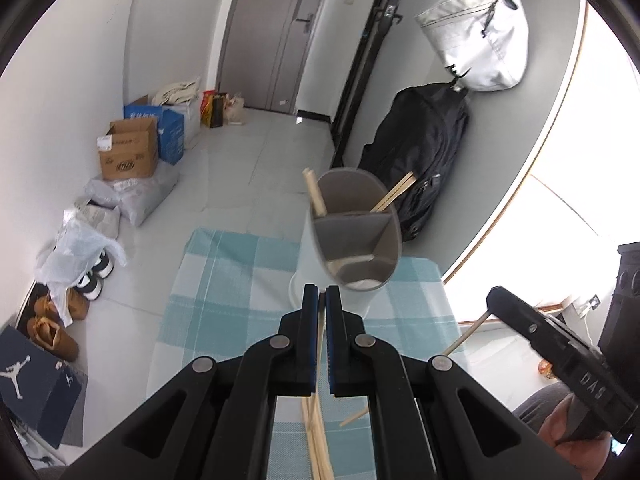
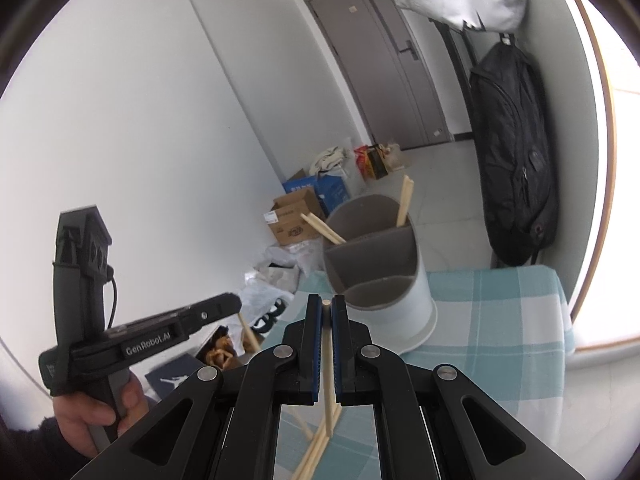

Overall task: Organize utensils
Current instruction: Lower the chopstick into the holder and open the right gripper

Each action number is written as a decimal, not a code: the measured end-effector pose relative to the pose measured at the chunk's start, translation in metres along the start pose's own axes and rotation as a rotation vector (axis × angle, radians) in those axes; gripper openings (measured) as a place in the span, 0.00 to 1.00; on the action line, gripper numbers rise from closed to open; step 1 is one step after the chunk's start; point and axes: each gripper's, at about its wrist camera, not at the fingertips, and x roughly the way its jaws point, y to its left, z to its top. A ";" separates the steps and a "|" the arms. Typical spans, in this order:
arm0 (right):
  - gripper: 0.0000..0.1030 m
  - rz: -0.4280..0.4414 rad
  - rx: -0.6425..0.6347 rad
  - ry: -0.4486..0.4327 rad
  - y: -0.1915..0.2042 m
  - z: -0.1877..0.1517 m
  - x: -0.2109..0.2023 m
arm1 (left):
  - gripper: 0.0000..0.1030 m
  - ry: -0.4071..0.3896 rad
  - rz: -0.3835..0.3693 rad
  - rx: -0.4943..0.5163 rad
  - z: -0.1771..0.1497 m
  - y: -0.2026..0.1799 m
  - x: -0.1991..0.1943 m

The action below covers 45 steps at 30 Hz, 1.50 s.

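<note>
Left gripper [image 1: 321,294]: jaws pinched nearly together on one thin wooden chopstick [image 1: 319,344], held lengthwise between the blue pads and running down out of the gap toward the bench. Right gripper [image 2: 327,304]: likewise narrow, clamped on a second chopstick [image 2: 329,376], its pale tip showing just at the fingertips and its shaft dropping below the jaws. Each gripper seen from the other's camera too, the stick slanting down from the closed tips, a hand [image 2: 94,412] wrapped round the left handle.

Just beyond both sets of fingertips: a white utensil holder [image 2: 404,304] with a grey divided insert, standing on the bench [image 2: 500,320], which is covered by a teal-and-white checked cloth. In the holder's far compartment: two pairs of chopsticks [image 2: 403,202], one leaning left, one leaning right. Near compartments without chopsticks; whether the pale shape low in one of them is an object cannot be told.

On the cloth below the grippers: more loose chopsticks [image 2: 316,452], lying crossed.

Further out: a black backpack [image 2: 516,152] and a white bag [image 1: 480,36] hanging on the wall to the right, a grey door [image 1: 272,32] at the back, cardboard boxes [image 1: 128,152] and shoes [image 1: 60,320] along the left wall on the floor.
</note>
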 end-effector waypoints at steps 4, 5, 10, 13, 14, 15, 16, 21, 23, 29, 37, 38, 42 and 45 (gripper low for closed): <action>0.04 -0.014 -0.028 -0.004 0.005 0.008 -0.001 | 0.00 -0.012 -0.007 0.029 0.008 -0.007 -0.002; 0.04 -0.016 -0.031 -0.004 0.005 0.010 -0.001 | 0.00 -0.012 -0.013 0.033 0.011 -0.008 -0.002; 0.04 -0.029 -0.041 -0.012 0.004 0.028 -0.001 | 0.00 -0.012 -0.020 0.035 0.022 -0.012 -0.007; 0.04 -0.037 -0.060 -0.021 0.005 0.044 -0.002 | 0.00 -0.014 -0.029 0.037 0.033 -0.015 -0.011; 0.04 -0.038 -0.065 -0.024 0.006 0.049 -0.003 | 0.00 -0.013 -0.035 0.035 0.040 -0.015 -0.013; 0.04 -0.039 -0.072 -0.028 0.006 0.056 -0.003 | 0.00 -0.012 -0.040 0.034 0.044 -0.016 -0.014; 0.04 -0.038 -0.078 -0.034 0.007 0.062 -0.003 | 0.00 -0.014 -0.044 0.029 0.048 -0.015 -0.014; 0.04 -0.035 -0.071 -0.063 0.004 0.096 -0.003 | 0.00 -0.026 -0.063 -0.002 0.074 -0.014 -0.018; 0.04 -0.035 -0.066 -0.071 0.003 0.108 -0.002 | 0.00 -0.032 -0.069 -0.003 0.085 -0.016 -0.019; 0.04 -0.037 -0.070 -0.083 -0.002 0.149 0.008 | 0.00 -0.063 -0.092 -0.010 0.118 -0.019 -0.022; 0.04 -0.051 -0.115 -0.087 -0.002 0.191 0.033 | 0.00 -0.094 -0.101 -0.009 0.153 -0.019 -0.011; 0.04 -0.053 -0.118 -0.083 -0.002 0.195 0.037 | 0.00 -0.096 -0.097 -0.006 0.157 -0.018 -0.007; 0.04 -0.053 -0.119 -0.062 -0.009 0.204 0.061 | 0.00 -0.085 -0.091 -0.015 0.167 -0.012 0.007; 0.04 -0.048 -0.115 -0.047 -0.014 0.206 0.076 | 0.00 -0.068 -0.085 -0.018 0.166 -0.007 0.021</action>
